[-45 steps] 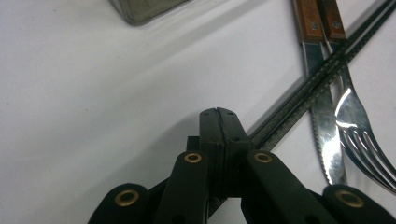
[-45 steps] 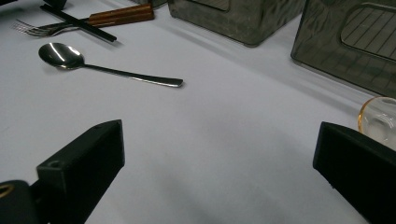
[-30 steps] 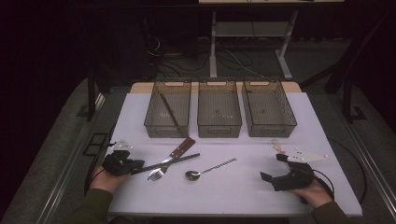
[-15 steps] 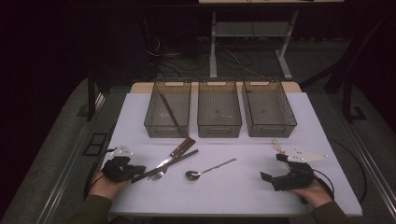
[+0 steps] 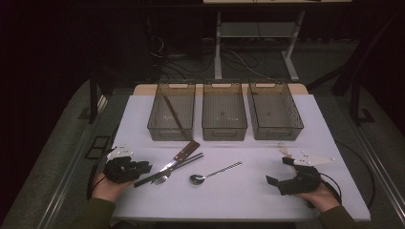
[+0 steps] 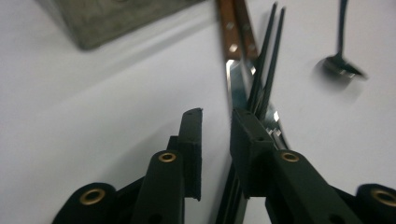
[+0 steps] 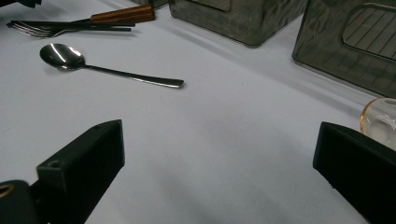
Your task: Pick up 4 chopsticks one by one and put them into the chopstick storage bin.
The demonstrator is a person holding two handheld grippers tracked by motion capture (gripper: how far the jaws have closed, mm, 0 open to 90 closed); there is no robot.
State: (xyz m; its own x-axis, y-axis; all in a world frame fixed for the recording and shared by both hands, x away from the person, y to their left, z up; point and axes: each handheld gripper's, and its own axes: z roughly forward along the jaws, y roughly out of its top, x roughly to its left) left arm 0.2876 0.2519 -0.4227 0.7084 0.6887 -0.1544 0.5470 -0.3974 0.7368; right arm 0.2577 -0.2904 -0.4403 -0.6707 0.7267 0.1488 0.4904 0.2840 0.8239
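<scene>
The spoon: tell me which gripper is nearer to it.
Left. The left gripper sits just left of the spoon, at the ends of the chopsticks beside it. The right gripper rests farther off to the spoon's right, with bare table between them.

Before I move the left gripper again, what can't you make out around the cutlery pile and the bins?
- Chopsticks, left gripper view: near ends hidden under the left gripper.
- Fork, high view: too small to tell whether it lies over or under the knife.
- Clear object, right gripper view: cut off by the edge and a jaw.
</scene>
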